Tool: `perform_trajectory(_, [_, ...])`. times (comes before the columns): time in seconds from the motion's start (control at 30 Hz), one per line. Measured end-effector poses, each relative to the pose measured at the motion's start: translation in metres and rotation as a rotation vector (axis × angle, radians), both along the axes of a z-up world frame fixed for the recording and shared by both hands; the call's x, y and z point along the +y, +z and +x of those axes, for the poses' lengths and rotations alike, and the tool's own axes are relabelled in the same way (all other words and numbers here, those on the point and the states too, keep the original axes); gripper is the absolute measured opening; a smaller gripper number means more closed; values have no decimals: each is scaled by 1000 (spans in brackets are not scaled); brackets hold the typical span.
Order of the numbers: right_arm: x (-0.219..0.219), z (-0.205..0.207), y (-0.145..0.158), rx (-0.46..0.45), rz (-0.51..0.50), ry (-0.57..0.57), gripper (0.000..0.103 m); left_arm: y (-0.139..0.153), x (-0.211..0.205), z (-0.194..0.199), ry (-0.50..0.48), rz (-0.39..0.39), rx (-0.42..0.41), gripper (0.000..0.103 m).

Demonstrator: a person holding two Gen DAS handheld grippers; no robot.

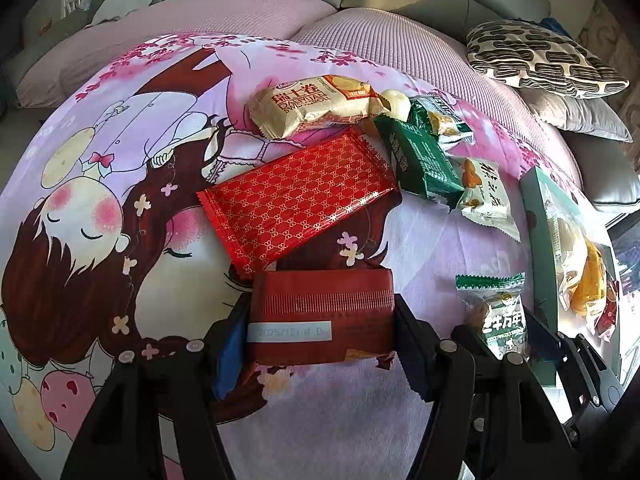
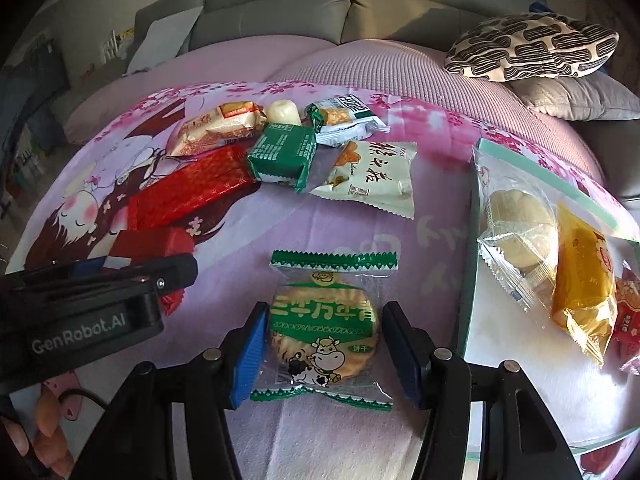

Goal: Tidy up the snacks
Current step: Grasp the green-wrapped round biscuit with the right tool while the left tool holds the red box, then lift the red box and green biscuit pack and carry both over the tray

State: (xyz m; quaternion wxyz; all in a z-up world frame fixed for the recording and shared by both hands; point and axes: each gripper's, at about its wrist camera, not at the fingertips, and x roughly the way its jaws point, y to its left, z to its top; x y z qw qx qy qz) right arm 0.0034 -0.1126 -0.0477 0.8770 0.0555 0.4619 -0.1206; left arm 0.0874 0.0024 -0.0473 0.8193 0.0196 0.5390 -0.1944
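My left gripper [image 1: 320,320] is around a dark red snack packet [image 1: 320,316] lying on the pink cartoon blanket [image 1: 100,208]; its pads touch both sides. My right gripper [image 2: 324,344] straddles a green-edged clear biscuit packet [image 2: 324,320], pads close to its sides with small gaps. A long red patterned packet [image 1: 296,196], a beige Swiss roll packet [image 1: 316,104], green packets [image 1: 424,160] and a white packet [image 2: 372,176] lie in a group beyond. A pale green tray [image 2: 520,380] at right holds a clear-wrapped pastry [image 2: 516,232], an orange packet [image 2: 580,292] and a red one.
A grey sofa [image 2: 280,8] stands behind. A patterned black-and-cream cushion [image 2: 532,48] rests on a grey pillow at the back right. My left gripper body [image 2: 92,304] sits at the left of the right wrist view.
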Motion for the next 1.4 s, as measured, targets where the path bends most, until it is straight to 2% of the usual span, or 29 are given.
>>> perform_trajectory(0.07, [0, 0, 0, -1, 0, 0, 60, 0, 0, 0, 0, 0, 0, 67])
perform_trajectory(0.13, [0, 0, 1, -7, 3, -4, 54, 0, 0, 0, -1, 1, -1, 67])
perform_trajectory(0.33, [-2, -3, 5, -30, 18, -22, 53, 0, -1, 0, -1, 3, -8, 67])
perform_trajectory(0.7, [-2, -20, 37, -191, 1, -28, 53, 17, 5, -5, 9, -34, -49, 67])
perform_trajectory(1.03, [-4, -40, 69, -339, -65, -44, 53, 57, 1, -19, -2, -129, -168, 67])
perform_trajectory(1.23, [-19, -59, 83, -393, -66, -84, 53, 75, -14, -33, -44, -154, -232, 67])
perform_trajectory(1.4, [-34, -71, 88, -403, -64, -134, 53, 81, -33, -44, -92, -162, -250, 67])
